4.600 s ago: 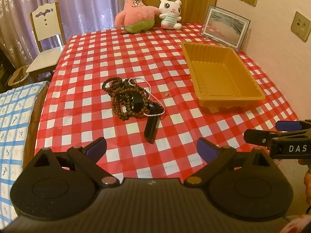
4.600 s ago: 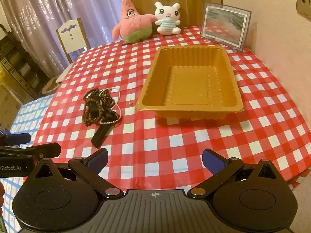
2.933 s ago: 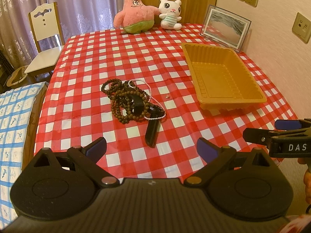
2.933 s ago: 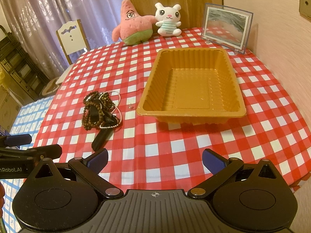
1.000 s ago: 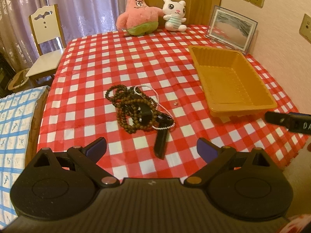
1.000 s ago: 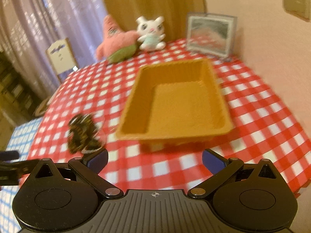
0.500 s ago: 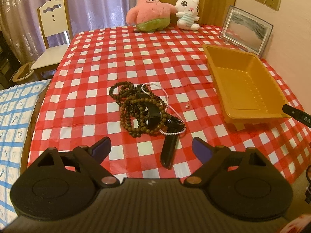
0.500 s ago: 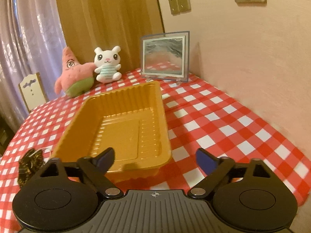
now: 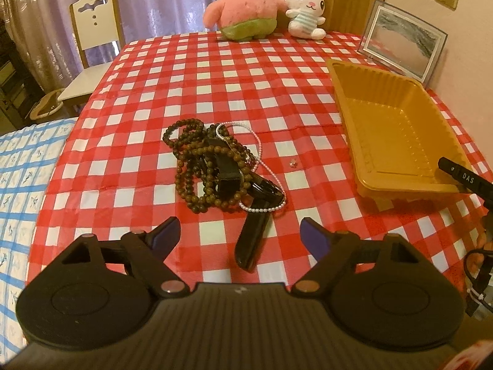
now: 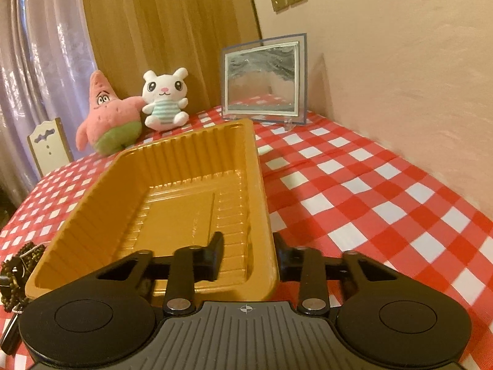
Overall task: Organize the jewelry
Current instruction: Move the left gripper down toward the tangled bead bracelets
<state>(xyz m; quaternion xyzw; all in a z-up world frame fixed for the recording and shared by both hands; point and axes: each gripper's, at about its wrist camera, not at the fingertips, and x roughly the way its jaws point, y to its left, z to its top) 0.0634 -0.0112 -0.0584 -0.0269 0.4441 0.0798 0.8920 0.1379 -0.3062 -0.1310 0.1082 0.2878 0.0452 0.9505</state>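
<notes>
Your right hand-held gripper (image 10: pixel 248 254) has dropped low and come in since a second ago: earlier it hovered back with fingers wide, now its fingers straddle the near right corner wall of the orange tray (image 10: pixel 172 191), one finger inside, one outside. The fingers have narrowed on the wall, but whether they actually pinch it, cannot tell. In the left wrist view the right tool's tip now sits over the tray's near right corner (image 9: pixel 391 141), where before it hung off the counter edge.

Your left hand-held gripper (image 9: pixel 238 234) has moved forward too, so the jewelry pile looks closer than before. Its fingers stand wide apart, holding nothing.

The jewelry pile has not moved: brown bead strands (image 9: pixel 200 166) tangled with a black watch strap (image 9: pixel 252 231) and a thin pearl chain (image 9: pixel 265 169), lying on the counter left of the tray, just ahead of your left fingers. A tiny loose piece (image 9: pixel 292 162) sits between pile and tray.

The counter (image 9: pixel 215 71) wears a red-white checked cloth. At the far edge: a pink star plush (image 9: pixel 243 3), a white bunny plush (image 9: pixel 305 7) and a framed picture (image 9: pixel 403 43) by the wall. A white chair (image 9: pixel 95 30) stands at the left, curtains behind.

Nothing shows inside the tray, just the ribbed floor.
</notes>
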